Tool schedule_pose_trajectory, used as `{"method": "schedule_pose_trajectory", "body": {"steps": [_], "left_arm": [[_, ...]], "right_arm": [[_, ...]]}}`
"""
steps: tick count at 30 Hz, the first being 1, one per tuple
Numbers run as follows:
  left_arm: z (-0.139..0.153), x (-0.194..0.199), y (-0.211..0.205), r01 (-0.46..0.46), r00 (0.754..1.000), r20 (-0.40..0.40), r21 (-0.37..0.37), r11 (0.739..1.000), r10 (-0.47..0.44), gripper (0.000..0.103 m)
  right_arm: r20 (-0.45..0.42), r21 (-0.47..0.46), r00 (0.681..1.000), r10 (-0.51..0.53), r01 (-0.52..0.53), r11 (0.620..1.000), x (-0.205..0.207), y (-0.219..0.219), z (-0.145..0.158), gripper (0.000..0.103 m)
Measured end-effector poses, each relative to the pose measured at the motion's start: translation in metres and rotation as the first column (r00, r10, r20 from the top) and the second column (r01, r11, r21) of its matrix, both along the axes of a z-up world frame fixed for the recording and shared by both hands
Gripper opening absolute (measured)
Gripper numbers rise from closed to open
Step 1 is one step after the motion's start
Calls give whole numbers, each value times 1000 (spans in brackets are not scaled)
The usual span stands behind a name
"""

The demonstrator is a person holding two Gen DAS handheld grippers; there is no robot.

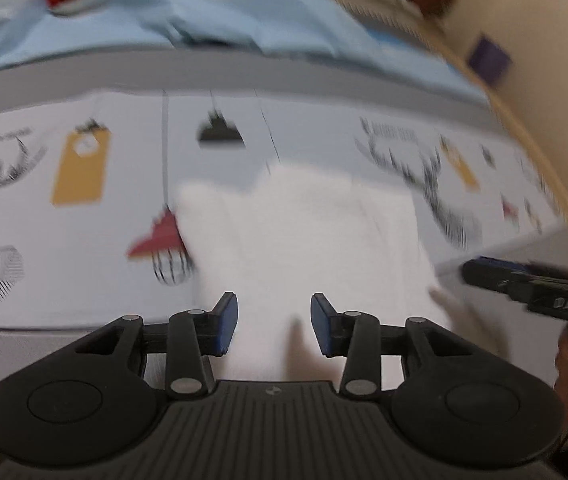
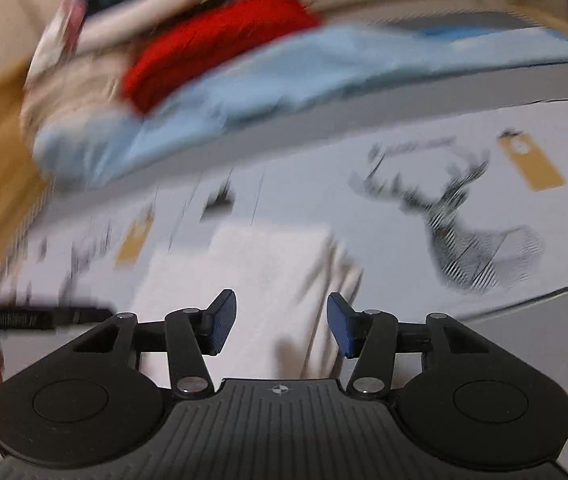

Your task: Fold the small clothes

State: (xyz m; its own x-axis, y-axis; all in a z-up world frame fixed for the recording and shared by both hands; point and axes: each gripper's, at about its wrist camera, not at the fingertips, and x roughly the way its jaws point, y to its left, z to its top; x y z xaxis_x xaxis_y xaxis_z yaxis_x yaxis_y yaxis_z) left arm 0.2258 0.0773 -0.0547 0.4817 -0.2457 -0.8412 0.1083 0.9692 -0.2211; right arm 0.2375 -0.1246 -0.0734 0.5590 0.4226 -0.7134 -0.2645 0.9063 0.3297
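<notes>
Presently, item one: a white garment [image 1: 304,236], partly folded into a rough rectangle, lying flat on the printed cloth [image 1: 84,280] that covers the bench, toward its near edge; motion blur hides its seams and its type, and its near end is cut off behind both gripper bodies. Item two: left gripper [image 1: 274,324], jaws wide apart and holding nothing, poised over the garment's near end; whether it touches the fabric cannot be told. Item three: right gripper [image 2: 281,325], likewise spread wide and empty, above the same white garment [image 2: 252,276]. Item four: the right gripper seen from the left wrist view as a dark blurred bar at the frame's right edge, mostly cut off. Item five: a light blue cloth [image 1: 212,28] and a red garment [image 2: 212,36] heaped along the bench's far edge, smeared, outlines uncertain.
</notes>
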Motion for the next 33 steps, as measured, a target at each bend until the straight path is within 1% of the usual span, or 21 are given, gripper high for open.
{"method": "schedule_pose_trajectory", "body": {"steps": [1,2,3,4,5,8,10,13,15,16,17,18,20,22,24,26,28,30,31,32,33], "left_arm": [[-10,-1,-3,15,999,-47,14,1000,-14,48],[-24,-1,-6,22,992,-122,40,999,-17,54],[-36,-3,-4,22,986,-166,66,998,-10,63],[-44,-4,-5,17,980,-199,84,996,0,68],[-48,-6,-4,9,977,-211,87,996,9,71],[-46,-9,0,9,979,-202,80,997,7,70],[-41,-12,4,-5,981,-193,65,998,17,70],[-31,-15,5,-19,987,-161,32,999,24,70],[-28,-19,-1,6,989,-145,27,1000,-2,70],[-29,-22,-4,27,988,-150,40,999,-21,70],[-31,-24,-9,49,986,-160,63,997,-38,70],[-37,-29,-14,83,983,-174,112,990,-62,70],[-48,-40,-26,151,976,-191,235,960,-107,75],[-50,-51,-34,181,974,-191,326,928,-123,77],[-38,-60,-37,163,980,-168,380,910,-105,76],[-14,-72,-37,106,993,-91,430,897,-74,78],[16,-87,-32,34,999,-2,411,911,-37,84],[47,-110,-25,-39,995,102,350,936,3,94],[60,-124,-23,-73,988,151,331,941,24,97],[70,-137,-22,-108,980,195,328,939,45,102],[80,-151,-23,-152,965,255,333,931,67,102]], "right_arm": [[-49,-38,998,32,-34,999,-1,7,-7,52],[-97,-75,994,47,-54,996,-2,13,-15,52],[-154,-126,987,48,-68,990,-1,17,-26,55],[-204,-165,978,36,-71,984,-1,17,-36,60],[-240,-171,971,16,-58,984,0,15,-44,65],[-273,-129,962,-19,-17,992,2,6,-44,65],[-261,-138,965,-15,-22,990,-1,5,-41,64],[-243,-107,970,-21,-5,994,-6,2,-30,59],[-227,-104,974,-13,-11,995,-6,1,-27,59],[-229,-117,973,-7,-20,993,-8,2,-27,59],[-234,-148,972,-3,-33,988,-10,5,-29,59],[-242,-190,970,1,-48,981,-12,7,-33,59],[-265,-261,964,2,-74,962,-17,10,-41,60],[-272,-274,962,-18,-59,960,-22,8,-41,60],[-248,-295,968,-37,-39,955,-30,7,-31,60],[-200,-342,978,-51,-21,939,-39,9,-15,60],[-133,-353,988,-76,24,935,-50,7,9,59],[-45,-311,994,-100,81,947,-67,2,42,60],[-8,-287,994,-111,104,952,-76,-2,55,60],[38,-258,992,-122,127,958,-89,-6,70,64],[80,-233,989,-127,142,962,-104,-8,84,69]]}}
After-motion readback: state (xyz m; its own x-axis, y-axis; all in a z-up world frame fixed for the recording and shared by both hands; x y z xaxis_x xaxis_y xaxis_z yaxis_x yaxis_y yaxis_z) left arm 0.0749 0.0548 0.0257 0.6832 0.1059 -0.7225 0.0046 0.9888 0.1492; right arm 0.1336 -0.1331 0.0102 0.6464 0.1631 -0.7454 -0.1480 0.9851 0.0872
